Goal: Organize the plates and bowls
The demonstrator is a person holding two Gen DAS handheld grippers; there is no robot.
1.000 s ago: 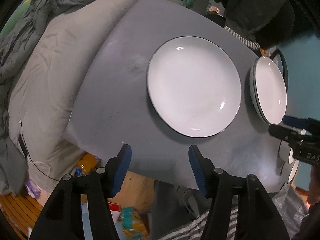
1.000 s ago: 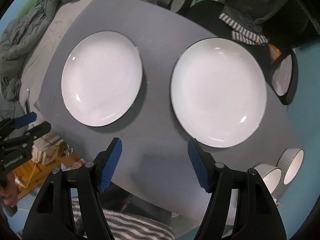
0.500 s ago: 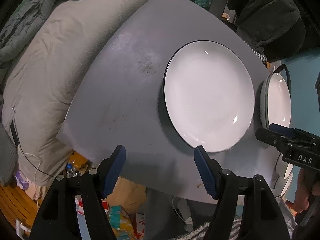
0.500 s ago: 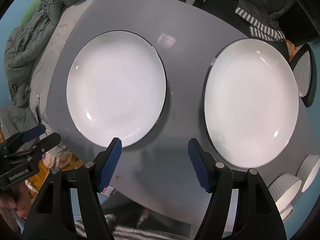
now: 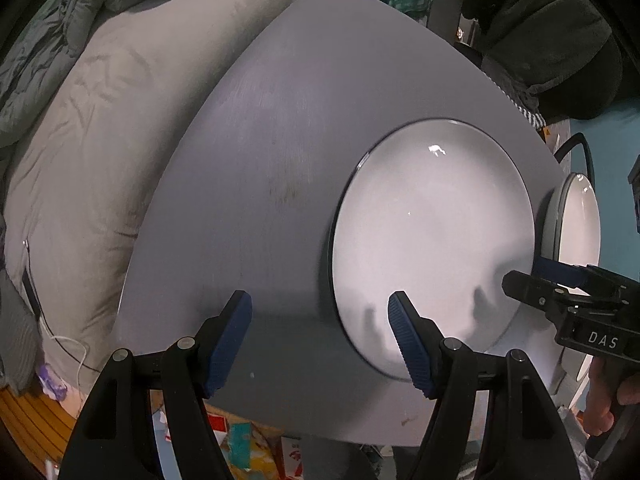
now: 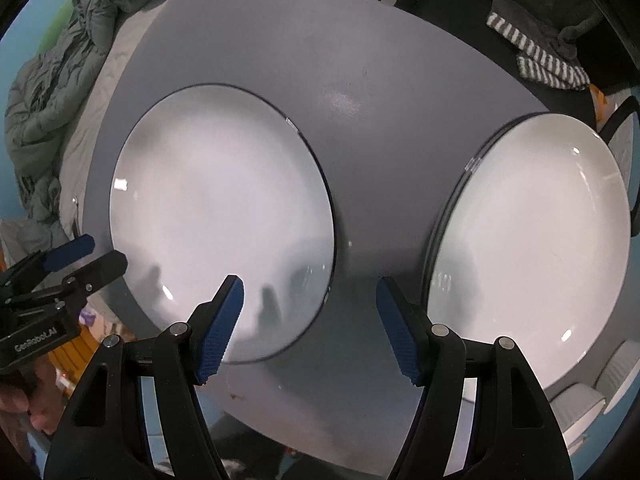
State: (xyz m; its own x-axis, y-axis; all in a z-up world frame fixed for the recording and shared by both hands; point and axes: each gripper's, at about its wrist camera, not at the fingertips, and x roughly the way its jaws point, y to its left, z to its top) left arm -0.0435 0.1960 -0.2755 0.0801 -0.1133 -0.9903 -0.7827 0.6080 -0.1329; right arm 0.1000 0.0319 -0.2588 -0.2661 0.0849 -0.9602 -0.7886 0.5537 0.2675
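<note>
My left tongs [image 5: 320,320] hang spread wide with nothing between the blue pads, poised over the near edge of the grey table [image 5: 280,120], and my right tongs [image 6: 308,312] stand wide and empty too, over the bare strip of table between the two plates. The table is my landmark: its whole left half lies open, bare up to a rounded edge, beyond which a grey duvet [image 5: 100,120] slumps against it. The left plate [image 5: 432,240] sits on the table's right half in the left view, its near rim close to the table's near edge, with my right pad hovering over that rim. The right plate [image 6: 532,248] lies toward the table's right edge; only a sliver of it shows in the left view, while the right view shows it whole, apart from the left plate by a clear band of table. Only the right view catches ribbed white bowls [image 6: 580,408] off the table's near right corner. Both plates are white, glossy, shallow and dark-rimmed.
</note>
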